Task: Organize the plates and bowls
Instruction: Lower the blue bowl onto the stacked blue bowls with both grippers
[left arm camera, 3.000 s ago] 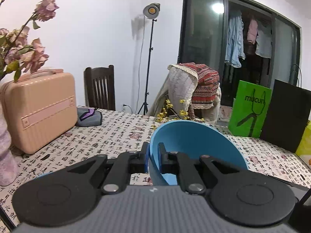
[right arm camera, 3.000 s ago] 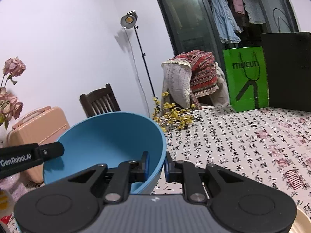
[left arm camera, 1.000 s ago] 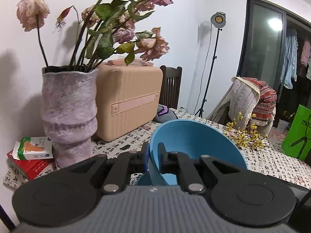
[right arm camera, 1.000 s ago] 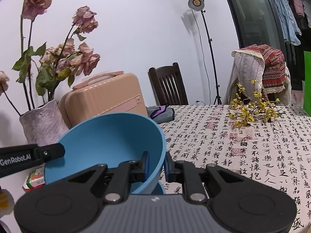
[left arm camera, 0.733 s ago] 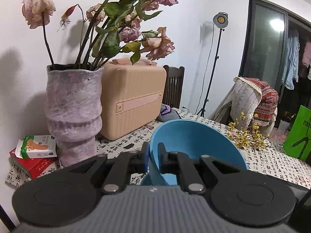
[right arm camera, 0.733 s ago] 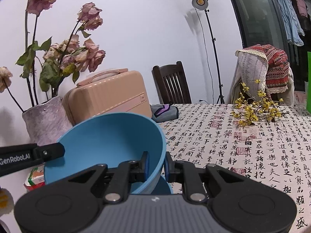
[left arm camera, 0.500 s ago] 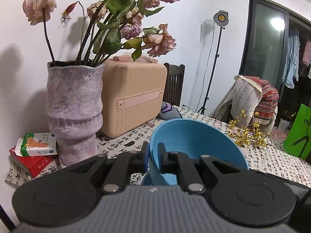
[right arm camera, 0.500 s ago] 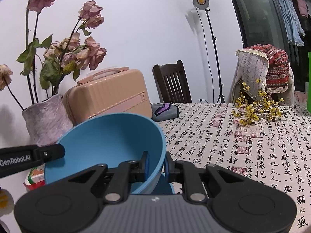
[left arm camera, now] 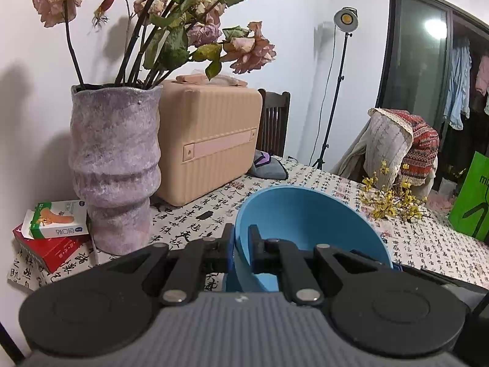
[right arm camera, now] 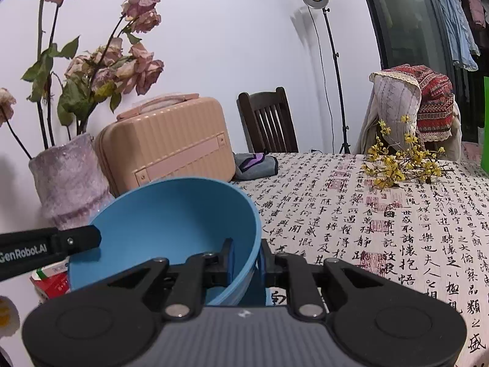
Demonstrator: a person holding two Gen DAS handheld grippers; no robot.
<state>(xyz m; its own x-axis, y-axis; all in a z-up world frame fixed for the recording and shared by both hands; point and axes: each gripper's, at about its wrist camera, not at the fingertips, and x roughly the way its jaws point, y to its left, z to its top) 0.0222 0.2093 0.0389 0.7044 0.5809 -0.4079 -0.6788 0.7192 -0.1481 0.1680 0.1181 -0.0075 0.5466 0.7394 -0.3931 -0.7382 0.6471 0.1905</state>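
A blue bowl [left arm camera: 305,220] hangs tilted just over the table, gripped from both sides. My left gripper [left arm camera: 241,238] is shut on its left rim, one pad inside and one outside. My right gripper [right arm camera: 246,253] is shut on the right rim of the bowl [right arm camera: 171,214] in the same way. One finger of the left gripper [right arm camera: 61,243] reaches in from the left in the right wrist view. A second blue piece [right arm camera: 255,293] shows directly under the bowl; whether they touch I cannot tell.
Close on the left stand a purple vase [left arm camera: 113,168] of dried roses, a peach suitcase [left arm camera: 207,140] and small boxes [left arm camera: 55,223]. A grey pouch [right arm camera: 255,163], a yellow flower sprig [right arm camera: 400,165] and a green bag [left arm camera: 470,205] lie farther off on the calligraphy-print tablecloth [right arm camera: 397,229].
Both grippers swung left with the bowl, away from the green bag and toward the vase and suitcase. Over the last second they hardly moved, and both grips stayed the same.
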